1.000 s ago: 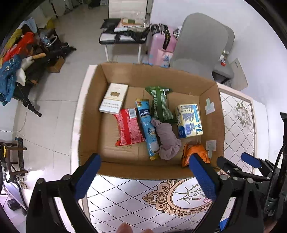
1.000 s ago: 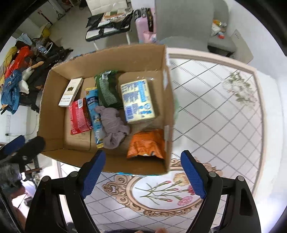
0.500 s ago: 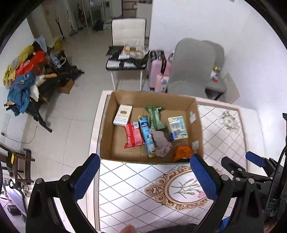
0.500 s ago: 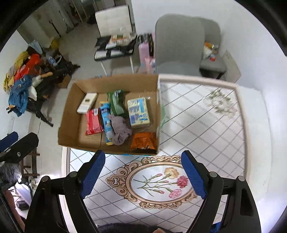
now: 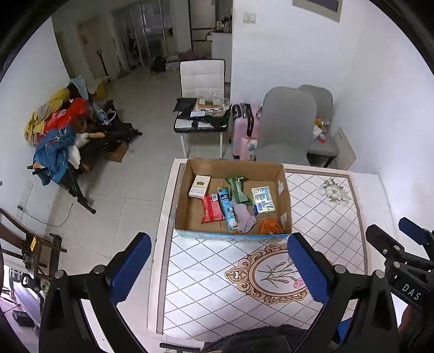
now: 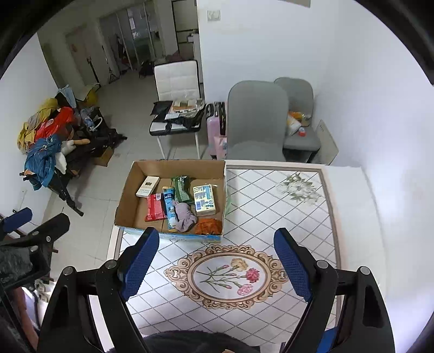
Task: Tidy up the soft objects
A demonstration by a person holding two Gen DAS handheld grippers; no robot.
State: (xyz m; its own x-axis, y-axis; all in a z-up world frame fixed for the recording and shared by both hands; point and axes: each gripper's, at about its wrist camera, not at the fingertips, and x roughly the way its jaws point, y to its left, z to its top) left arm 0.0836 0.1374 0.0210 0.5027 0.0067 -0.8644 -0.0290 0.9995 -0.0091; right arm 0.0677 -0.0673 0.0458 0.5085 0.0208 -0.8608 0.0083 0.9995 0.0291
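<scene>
Both the left gripper (image 5: pixel 218 267) and the right gripper (image 6: pixel 217 260) hang spread and empty, well back from the cardboard box (image 5: pixel 233 235), where the crumpled purple cloth (image 5: pixel 245 217) lies ahead, its length running away from them, neither clearly nearer.

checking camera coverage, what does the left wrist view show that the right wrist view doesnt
Only the left wrist view shows the right gripper from the side, at its right edge, and the framed picture high on the wall.

Only the right wrist view shows the left gripper from the side, at its left edge.

Both show the cardboard box on the patterned table, holding the purple cloth, red packet and orange packet. Both show the grey chairs. Each gripper is open and empty.
</scene>
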